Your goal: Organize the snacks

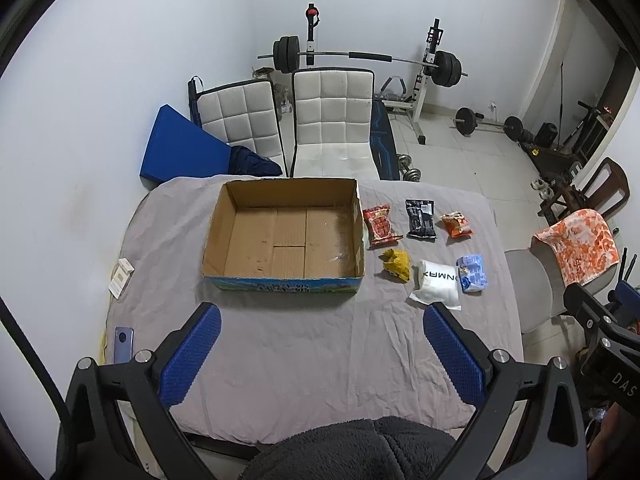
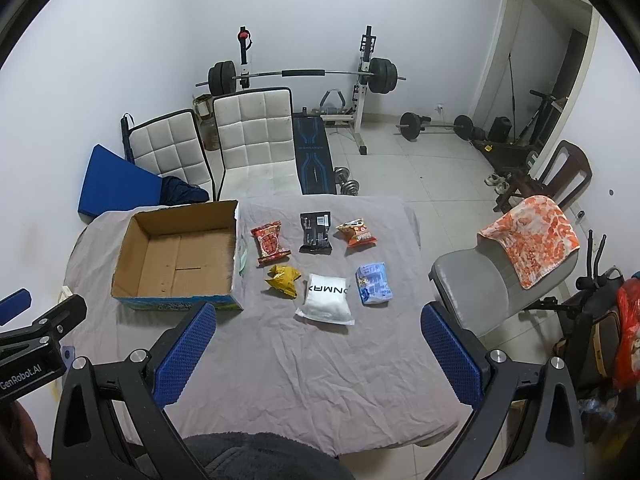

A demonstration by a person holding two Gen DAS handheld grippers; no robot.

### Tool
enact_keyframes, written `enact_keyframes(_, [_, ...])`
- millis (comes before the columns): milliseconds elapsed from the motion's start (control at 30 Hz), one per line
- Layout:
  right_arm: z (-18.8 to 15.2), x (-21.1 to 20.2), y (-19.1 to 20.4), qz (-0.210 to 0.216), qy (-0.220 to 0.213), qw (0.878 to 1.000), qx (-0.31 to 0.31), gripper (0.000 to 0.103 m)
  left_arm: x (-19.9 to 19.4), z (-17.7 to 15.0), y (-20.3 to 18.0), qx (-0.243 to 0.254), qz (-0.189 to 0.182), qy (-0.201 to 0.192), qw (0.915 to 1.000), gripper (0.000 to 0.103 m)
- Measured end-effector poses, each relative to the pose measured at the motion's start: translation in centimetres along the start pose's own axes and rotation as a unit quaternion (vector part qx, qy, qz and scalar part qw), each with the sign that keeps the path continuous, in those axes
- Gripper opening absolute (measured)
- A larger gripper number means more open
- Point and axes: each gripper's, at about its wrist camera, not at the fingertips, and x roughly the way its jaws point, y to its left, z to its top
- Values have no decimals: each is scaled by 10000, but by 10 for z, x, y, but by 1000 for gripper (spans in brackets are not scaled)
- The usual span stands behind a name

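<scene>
An empty open cardboard box [image 1: 288,236] [image 2: 180,256] sits on a table covered with grey cloth [image 1: 312,352]. To its right lie several snack packs: a red one [image 1: 382,226] [image 2: 270,242], a black one [image 1: 420,219] [image 2: 316,232], an orange one [image 1: 456,225] [image 2: 356,233], a yellow one [image 1: 397,265] [image 2: 283,280], a white pouch [image 1: 437,284] [image 2: 326,300] and a light blue one [image 1: 473,273] [image 2: 374,283]. My left gripper [image 1: 322,316] and right gripper [image 2: 318,316] hover open above the near table edge, nothing between the fingers.
Two white chairs [image 1: 332,120] stand behind the table. A grey chair with an orange towel [image 2: 532,236] stands at the right. A phone [image 1: 123,345] and a small white box [image 1: 122,278] lie on the table's left edge. Weight equipment [image 1: 360,58] fills the back.
</scene>
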Motion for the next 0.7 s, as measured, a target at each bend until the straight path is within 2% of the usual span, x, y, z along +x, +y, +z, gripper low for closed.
enact_keyframes(700, [1,0,4,13,-64,10000,-20,103,0,7,-5,-2,-49,-52,10000,103])
